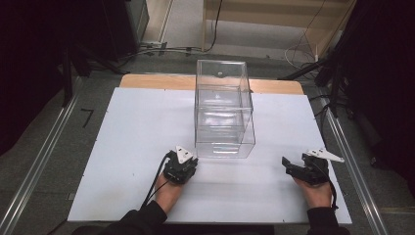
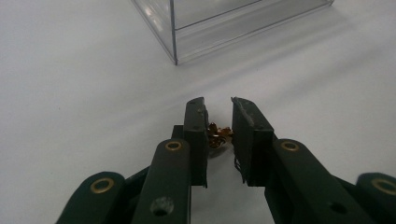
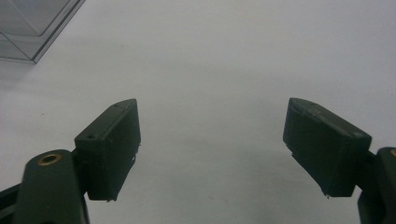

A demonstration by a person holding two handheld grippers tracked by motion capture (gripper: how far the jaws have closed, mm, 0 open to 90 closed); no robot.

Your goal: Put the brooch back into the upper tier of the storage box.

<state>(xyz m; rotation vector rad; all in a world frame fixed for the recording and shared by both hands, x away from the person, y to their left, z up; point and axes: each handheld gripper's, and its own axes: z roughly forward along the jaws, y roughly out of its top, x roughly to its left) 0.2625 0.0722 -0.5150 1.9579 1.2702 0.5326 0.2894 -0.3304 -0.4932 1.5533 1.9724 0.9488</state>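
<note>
1. Gold, shiny & tiny: a little gold thing [image 2: 219, 135] sits pinched between the 2 black jaws of the left gripper [image 2: 219, 121]. It looks like a small metal flower, but it's too small to tell for sure.
2. Left gripper's jaws are pulled in close on the gold thing, w/ only a thin gap left where it sits.
3. From up high, the left gripper [image 1: 182, 166] rests low on the white table [image 1: 132, 147], just in front of the clear box [image 1: 223, 110], near its front left corner.
4. Clear box is see-through plastic & stands upright near the middle of the table. Its corner [image 2: 175, 58] shows just ahead of the left jaws, not touching them.
5. Right gripper [image 3: 212, 140] has its jaws spread wide, nothing between them, just white table under.
6. From up high, the right gripper [image 1: 293, 169] sits near the table's right edge, well apart from the box & the left gripper.
</note>
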